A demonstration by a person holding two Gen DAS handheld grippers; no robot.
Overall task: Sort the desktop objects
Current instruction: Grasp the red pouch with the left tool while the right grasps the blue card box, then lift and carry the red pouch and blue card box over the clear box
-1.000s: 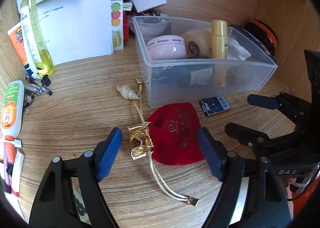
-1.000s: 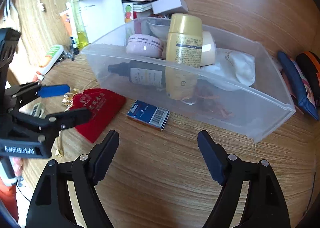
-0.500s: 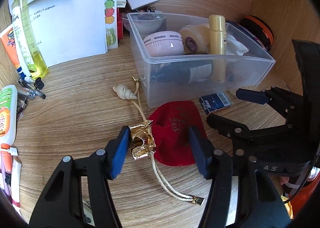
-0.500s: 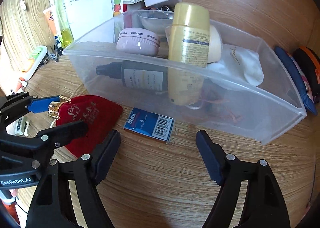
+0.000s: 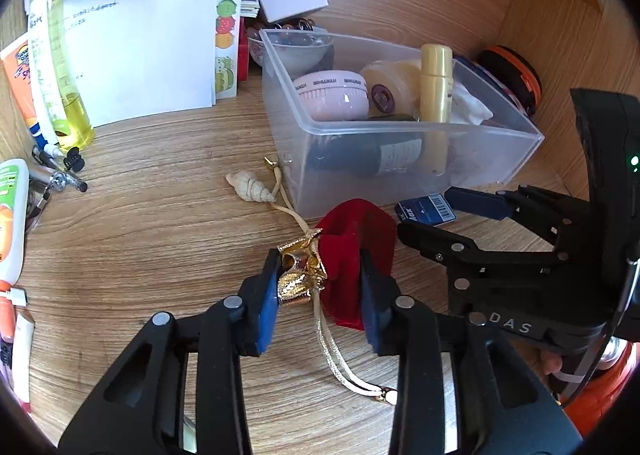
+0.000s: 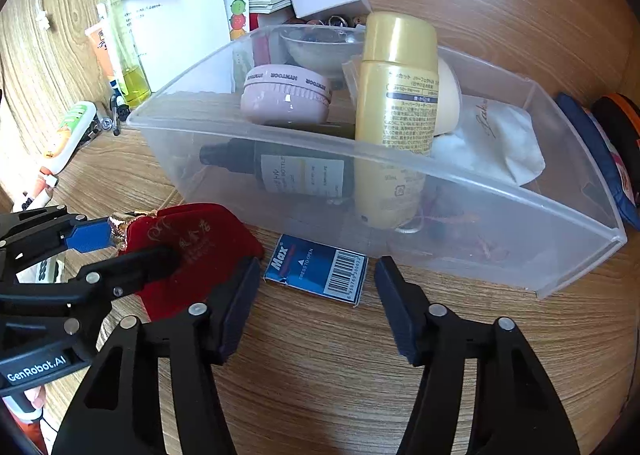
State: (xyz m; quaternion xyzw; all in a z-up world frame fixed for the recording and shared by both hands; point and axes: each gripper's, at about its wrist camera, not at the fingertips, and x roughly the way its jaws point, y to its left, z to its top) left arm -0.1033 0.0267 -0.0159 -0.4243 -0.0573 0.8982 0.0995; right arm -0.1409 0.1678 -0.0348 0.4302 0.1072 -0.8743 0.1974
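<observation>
We clamp the left gripper [image 5: 318, 295] closing on the pouch [image 5: 352, 251]; right gripper [image 6: 316, 299] (closing, unclenched) straddles the blue box [image 6: 316, 269], lower centre; next, lift into the bin [image 6: 580, 231].

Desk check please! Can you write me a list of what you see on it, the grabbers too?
Surface: wooden desk, crowded.
Job's things: red pouch; blue Max box before the clear bin.
Clutter: shell, tubes, papers.
Grippers: left gripper closing, fingers pressing the pouch's neck; right gripper closing, fingers astride the box, apart from it.
Cables: white cable far left.
Surroundings: wooden walls.
</observation>
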